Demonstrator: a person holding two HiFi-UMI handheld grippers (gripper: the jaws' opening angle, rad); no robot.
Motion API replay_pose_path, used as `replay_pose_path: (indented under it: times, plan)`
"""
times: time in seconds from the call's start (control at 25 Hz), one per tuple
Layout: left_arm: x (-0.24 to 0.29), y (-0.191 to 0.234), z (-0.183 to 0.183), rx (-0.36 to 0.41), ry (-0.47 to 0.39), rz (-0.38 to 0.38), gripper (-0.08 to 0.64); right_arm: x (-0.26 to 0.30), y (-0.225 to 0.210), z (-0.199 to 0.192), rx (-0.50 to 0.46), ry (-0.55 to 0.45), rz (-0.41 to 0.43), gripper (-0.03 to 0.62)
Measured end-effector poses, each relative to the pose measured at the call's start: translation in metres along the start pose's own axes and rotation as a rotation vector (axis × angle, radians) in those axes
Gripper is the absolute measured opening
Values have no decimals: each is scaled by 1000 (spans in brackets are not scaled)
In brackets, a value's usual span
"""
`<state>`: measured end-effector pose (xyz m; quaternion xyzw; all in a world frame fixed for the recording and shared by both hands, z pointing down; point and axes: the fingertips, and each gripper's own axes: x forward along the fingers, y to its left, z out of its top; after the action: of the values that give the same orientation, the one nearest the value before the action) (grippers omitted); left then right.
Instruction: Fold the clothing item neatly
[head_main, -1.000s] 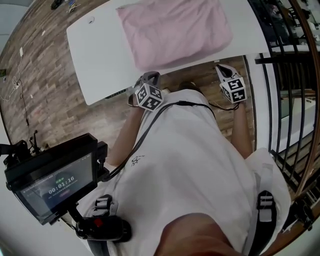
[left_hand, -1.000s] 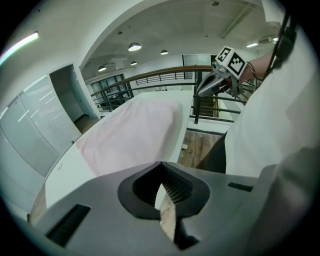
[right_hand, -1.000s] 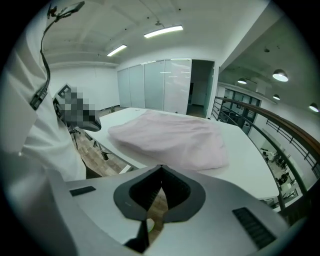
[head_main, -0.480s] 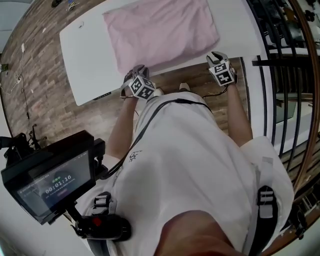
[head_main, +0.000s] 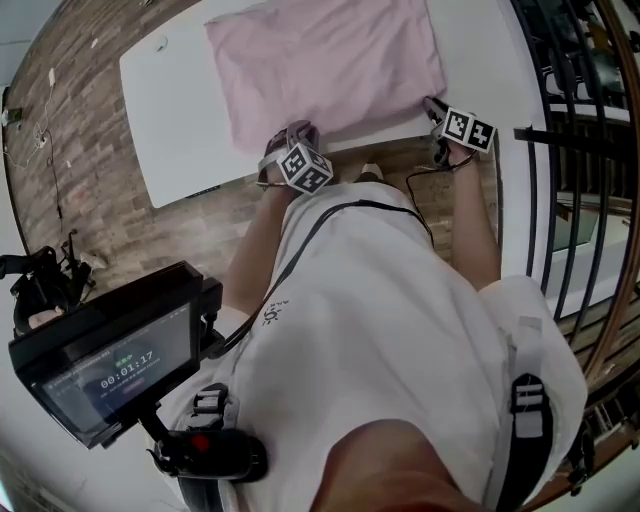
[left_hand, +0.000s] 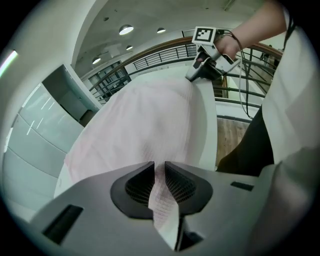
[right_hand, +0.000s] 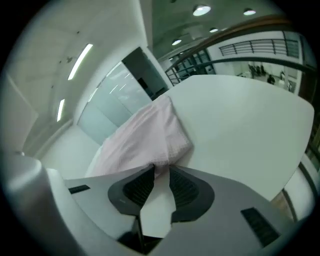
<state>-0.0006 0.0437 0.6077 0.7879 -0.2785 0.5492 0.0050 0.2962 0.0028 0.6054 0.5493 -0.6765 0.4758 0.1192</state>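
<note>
Head view: far edge of the pale pink cloth garment is running off the top picture edge; the white flat tabletop is being cut off there too. Person's white shirt is hiding the near brown plank floor.

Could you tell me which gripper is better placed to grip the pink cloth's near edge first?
Left, probably. Both grippers' jaws have just been opening. The left gripper has the cloth running between its jaws; the right gripper only meets the cloth's corner at its tips, with bare table between them.
</note>
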Motion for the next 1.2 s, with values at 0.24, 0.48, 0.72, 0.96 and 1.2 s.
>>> replay_pose_path:
  times: [0.24,0.48,0.72,0.96,1.2]
  plan:
    - [10,-28,9,22,-9,-104,46,-22,-6,21,-85,-82,-85,21]
    - [8,-50,23,83,-25,-180,46,-11,146,2,-1173,15,32,33]
    - [5,-60,31,122,-42,-202,46,-43,114,-2,-831,-74,56,138]
    - [7,-62,29,111,-38,-212,46,-46,7,46,-226,-179,9,137]
    - [7,-61,26,97,-35,-214,46,4,7,41,29,-45,236,137]
